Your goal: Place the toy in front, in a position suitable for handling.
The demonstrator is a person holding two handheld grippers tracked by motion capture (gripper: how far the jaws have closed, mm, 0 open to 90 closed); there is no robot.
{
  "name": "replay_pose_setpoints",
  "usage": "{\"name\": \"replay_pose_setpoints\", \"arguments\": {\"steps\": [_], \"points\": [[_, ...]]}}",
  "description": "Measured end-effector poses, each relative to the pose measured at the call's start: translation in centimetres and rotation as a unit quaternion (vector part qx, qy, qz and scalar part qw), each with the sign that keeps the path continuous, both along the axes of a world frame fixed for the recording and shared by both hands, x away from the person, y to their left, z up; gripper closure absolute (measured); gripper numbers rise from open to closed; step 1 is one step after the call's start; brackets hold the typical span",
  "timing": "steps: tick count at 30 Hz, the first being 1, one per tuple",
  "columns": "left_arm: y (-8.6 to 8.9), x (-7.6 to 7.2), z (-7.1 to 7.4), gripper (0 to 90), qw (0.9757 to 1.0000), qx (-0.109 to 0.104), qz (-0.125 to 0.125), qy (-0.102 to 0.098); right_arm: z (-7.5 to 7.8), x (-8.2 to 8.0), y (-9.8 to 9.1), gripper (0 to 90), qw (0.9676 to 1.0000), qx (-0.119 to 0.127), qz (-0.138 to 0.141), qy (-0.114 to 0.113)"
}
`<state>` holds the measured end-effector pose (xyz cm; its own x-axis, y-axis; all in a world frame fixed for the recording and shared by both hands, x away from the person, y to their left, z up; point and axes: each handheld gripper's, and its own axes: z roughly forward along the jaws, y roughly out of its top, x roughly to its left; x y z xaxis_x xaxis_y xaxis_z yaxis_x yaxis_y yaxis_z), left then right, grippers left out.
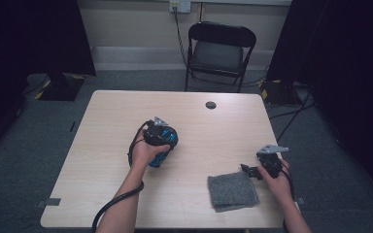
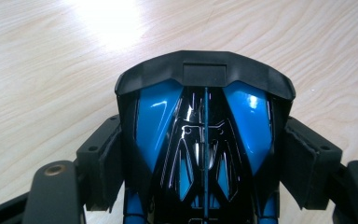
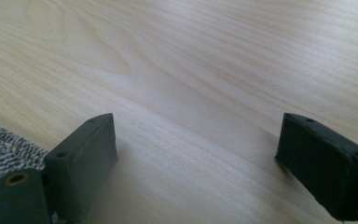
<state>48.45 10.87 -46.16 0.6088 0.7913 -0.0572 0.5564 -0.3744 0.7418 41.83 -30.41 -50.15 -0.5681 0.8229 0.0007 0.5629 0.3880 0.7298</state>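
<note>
A glossy blue and black plastic toy (image 2: pixel 205 126) with a black hood-like front edge sits between the jaws of my left gripper (image 2: pixel 205 161). Both pads (image 2: pixel 109 161) press on its sides, and it hangs just above the wood. From above, the left gripper (image 1: pixel 161 137) and the toy (image 1: pixel 164 151) are near the middle of the table (image 1: pixel 116 111). My right gripper (image 1: pixel 250 171) stands open low over the table near the front right, with bare wood between its jaws (image 3: pixel 196 154). A grey knitted cloth (image 1: pixel 233 190) lies flat just left of it, its edge (image 3: pixel 4 144) beside the left jaw.
A dark round cable hole (image 1: pixel 211 105) sits in the table's far middle. A black folding chair (image 1: pixel 219 51) stands behind the table. Dark curtains hang at both sides, and cables trail from both grippers off the front edge.
</note>
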Motion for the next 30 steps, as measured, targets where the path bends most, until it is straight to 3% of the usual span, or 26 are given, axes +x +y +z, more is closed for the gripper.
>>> {"name": "replay_pose_setpoints", "arguments": {"steps": [3,9,17,18,20,30], "points": [[-0.7,0.0,-0.4,25.4,1.0,-0.002,0.003,-0.006,0.0,0.0,0.0,10.8,1.0,0.0,0.001,0.0],[-1.7,0.3,-1.3,25.3,0.9998,0.015,-0.004,-0.014,0.0,0.0,0.0,10.9,1.0,0.0,0.001,0.0],[-1.8,0.7,-2.1,25.2,0.9999,0.008,0.004,-0.007,0.0,0.0,0.0,10.8,1.0,0.0,0.001,0.0],[-1.9,0.6,-2.3,25.1,0.9999,0.0,0.013,-0.006,0.0,0.0,0.0,10.8,1.0,0.0,0.001,0.0],[-2.0,0.7,-2.5,25.1,0.9999,0.011,0.001,-0.003,0.0,0.0,0.0,10.8,1.0,0.0,0.001,0.0],[-2.3,0.8,-2.9,24.9,0.9997,0.025,0.0,-0.007,0.0,0.1,0.0,10.8,1.0,0.0,0.001,0.0]]}}
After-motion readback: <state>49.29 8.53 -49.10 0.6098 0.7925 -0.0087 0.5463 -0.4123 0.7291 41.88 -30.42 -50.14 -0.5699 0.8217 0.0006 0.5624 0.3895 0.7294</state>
